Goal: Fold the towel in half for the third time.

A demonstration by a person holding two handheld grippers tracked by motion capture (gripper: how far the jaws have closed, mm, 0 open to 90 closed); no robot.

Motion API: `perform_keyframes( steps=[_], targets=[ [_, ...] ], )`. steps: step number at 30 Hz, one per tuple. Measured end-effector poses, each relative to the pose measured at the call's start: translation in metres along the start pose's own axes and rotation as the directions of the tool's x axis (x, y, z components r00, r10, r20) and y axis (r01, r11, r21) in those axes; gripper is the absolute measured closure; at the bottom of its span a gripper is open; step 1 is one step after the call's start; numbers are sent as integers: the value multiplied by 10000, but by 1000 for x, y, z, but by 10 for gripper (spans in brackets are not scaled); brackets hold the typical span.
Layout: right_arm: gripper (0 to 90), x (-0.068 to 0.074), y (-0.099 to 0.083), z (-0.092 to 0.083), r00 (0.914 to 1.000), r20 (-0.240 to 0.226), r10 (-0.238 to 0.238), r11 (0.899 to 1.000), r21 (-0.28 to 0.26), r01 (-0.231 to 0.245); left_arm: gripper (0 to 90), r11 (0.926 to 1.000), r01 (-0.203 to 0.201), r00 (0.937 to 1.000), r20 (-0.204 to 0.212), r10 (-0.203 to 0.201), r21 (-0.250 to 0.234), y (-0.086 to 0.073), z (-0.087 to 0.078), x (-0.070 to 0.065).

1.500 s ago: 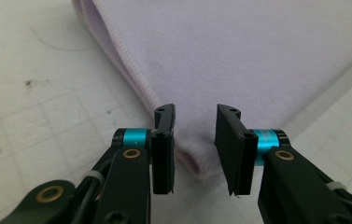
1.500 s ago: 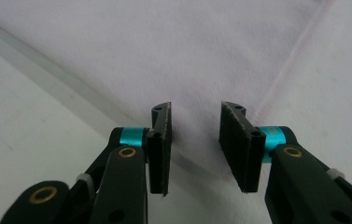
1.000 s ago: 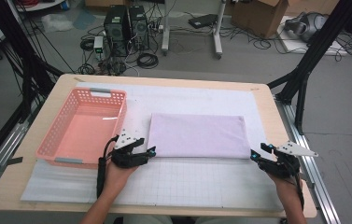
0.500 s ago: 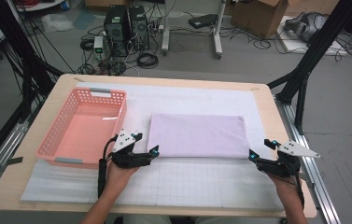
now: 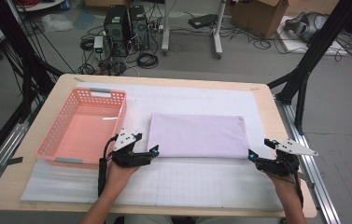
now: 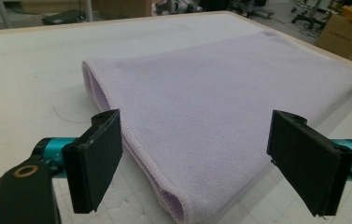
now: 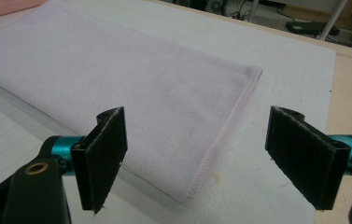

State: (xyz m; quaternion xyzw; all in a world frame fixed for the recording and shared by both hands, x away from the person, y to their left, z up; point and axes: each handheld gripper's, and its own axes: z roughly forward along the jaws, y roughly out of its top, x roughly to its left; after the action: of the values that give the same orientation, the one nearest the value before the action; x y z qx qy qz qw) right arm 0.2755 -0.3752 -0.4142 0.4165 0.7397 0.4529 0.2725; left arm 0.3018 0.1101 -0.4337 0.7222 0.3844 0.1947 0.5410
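A folded lilac towel [image 5: 197, 135] lies flat on the white mat in the middle of the table. My left gripper [image 5: 148, 143] sits at its near left corner and my right gripper [image 5: 260, 148] at its near right corner. In the left gripper view the towel's folded corner [image 6: 220, 107] lies between the wide jaws of the left gripper [image 6: 199, 158], and no pad touches it. In the right gripper view the hemmed corner [image 7: 117, 79] lies the same way between the jaws of the right gripper [image 7: 206, 158]. Both grippers' jaws have just been opening and now stand open.
An empty pink plastic basket [image 5: 82, 128] stands left of the towel, close to my left hand. The white mat [image 5: 187, 98] covers most of the wooden table [image 5: 276, 112]. Black frame legs rise past the table's right and left edges.
Both grippers' jaws have spread wider at the towel's near corners. The hands and the towel have stayed where they were.
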Motion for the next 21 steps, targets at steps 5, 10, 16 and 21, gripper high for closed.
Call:
perform_keyframes(
  steps=[5, 10, 16, 21],
  targets=[
    [197, 0, 0, 0, 10000, -72, 66, 10000, -27, -67, 188, 9999, 14, 10000, 29, -15, 102, -1, 0, 0],
    [197, 3, 1, 0, 9999, -129, -15, 10000, 40, 16, 190, 9994, 29, 10000, -27, -28, 348, -2, 3, 1],
    [197, 1, -2, -3, 9999, -149, 56, 10000, 31, -56, 198, 9985, 146, 9997, -201, -136, 525, -2, 3, 1],
    [197, 2, -2, 0, 9997, -201, 98, 9998, 173, -94, 206, 9951, 351, 9980, -550, -300, 929, -4, 8, 3]
  ],
)
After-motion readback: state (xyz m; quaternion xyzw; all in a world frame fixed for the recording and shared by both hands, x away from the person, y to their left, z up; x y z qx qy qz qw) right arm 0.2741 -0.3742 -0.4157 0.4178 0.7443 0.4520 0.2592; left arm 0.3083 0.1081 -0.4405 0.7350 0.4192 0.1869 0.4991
